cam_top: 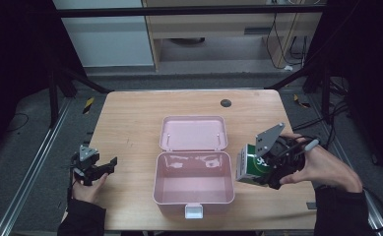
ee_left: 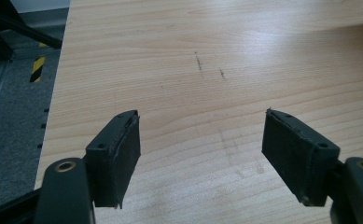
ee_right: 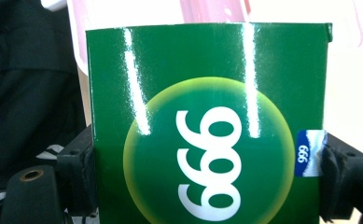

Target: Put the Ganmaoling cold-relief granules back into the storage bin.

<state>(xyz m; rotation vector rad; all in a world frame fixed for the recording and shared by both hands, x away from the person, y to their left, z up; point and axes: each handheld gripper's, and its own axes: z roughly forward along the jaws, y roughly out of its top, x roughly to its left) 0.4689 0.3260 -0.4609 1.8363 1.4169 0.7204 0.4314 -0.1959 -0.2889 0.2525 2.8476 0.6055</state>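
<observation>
A green carton (cam_top: 250, 168) marked 999 hangs just right of the open pink box (cam_top: 193, 196), above the table, with my right gripper (cam_top: 272, 169) shut on it. In the right gripper view the green carton (ee_right: 207, 126) fills the space between the black pads (ee_right: 79, 179), one on each side, and pink plastic shows behind its top edge. The pink box has its lid (cam_top: 193, 132) laid back flat and nothing shows inside it. My left gripper (cam_top: 111, 163) rests near the table's left edge, open; its jaws stand wide apart over bare wood (ee_left: 202, 130).
The wooden table (cam_top: 130, 118) has a small dark round cap (cam_top: 226, 103) near its far edge. A white latch (cam_top: 195, 211) sticks out at the box's near side. Metal rails and grey floor lie beyond the left edge (ee_left: 11, 93).
</observation>
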